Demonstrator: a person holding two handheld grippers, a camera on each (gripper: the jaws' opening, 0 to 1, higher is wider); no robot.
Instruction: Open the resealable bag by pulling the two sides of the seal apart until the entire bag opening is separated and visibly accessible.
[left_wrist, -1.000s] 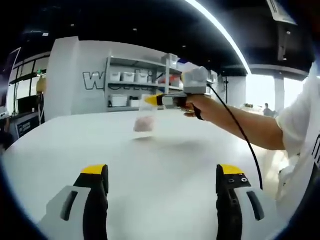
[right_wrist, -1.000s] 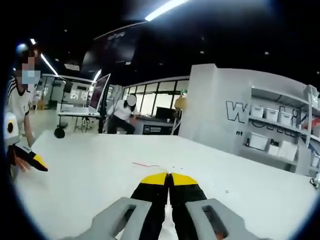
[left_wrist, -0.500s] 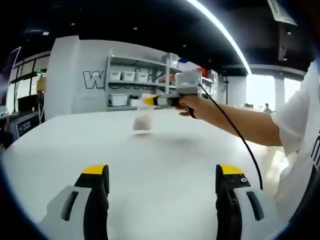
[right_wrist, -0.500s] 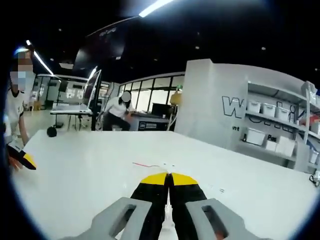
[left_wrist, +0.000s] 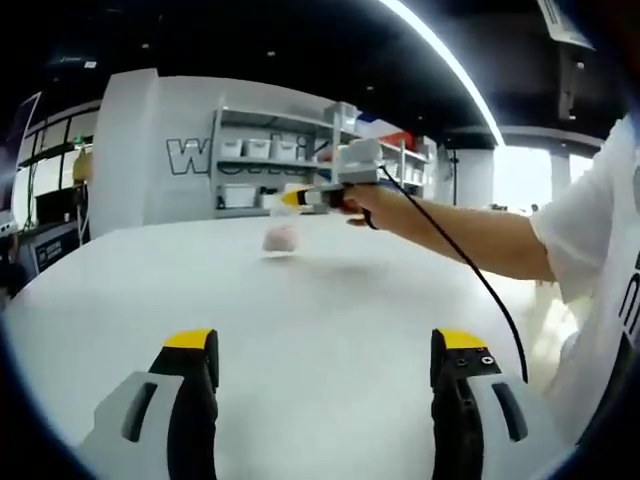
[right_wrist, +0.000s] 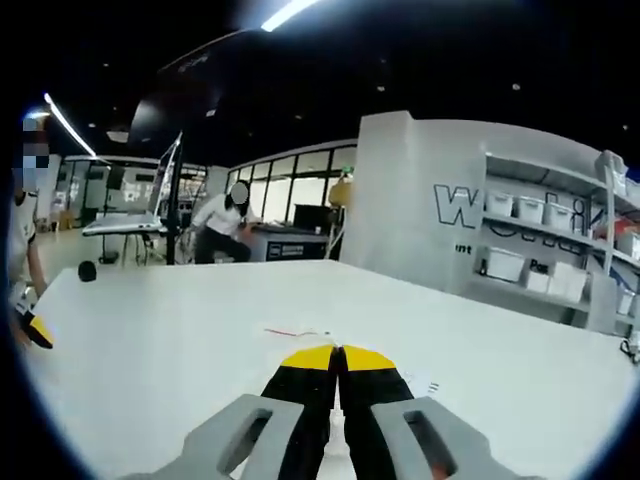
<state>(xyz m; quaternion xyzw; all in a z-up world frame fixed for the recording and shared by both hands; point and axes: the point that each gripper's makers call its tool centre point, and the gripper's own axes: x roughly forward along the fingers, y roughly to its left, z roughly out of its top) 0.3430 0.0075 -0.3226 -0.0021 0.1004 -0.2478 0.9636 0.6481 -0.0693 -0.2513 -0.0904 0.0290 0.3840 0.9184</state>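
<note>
My right gripper (right_wrist: 338, 350) has its jaws clenched on the top edge of the resealable bag (left_wrist: 281, 237), holding it up over the white table (left_wrist: 330, 330), pinkish contents hanging low. Left gripper (left_wrist: 320, 345) jaws are spread wide & grasping nothing, well apart from the bag. Step in hand, I'd say: bag pinned one-sided, seal not yet pulled. Next – bring the left in, pinch the opposite lip, pull apart.
</note>
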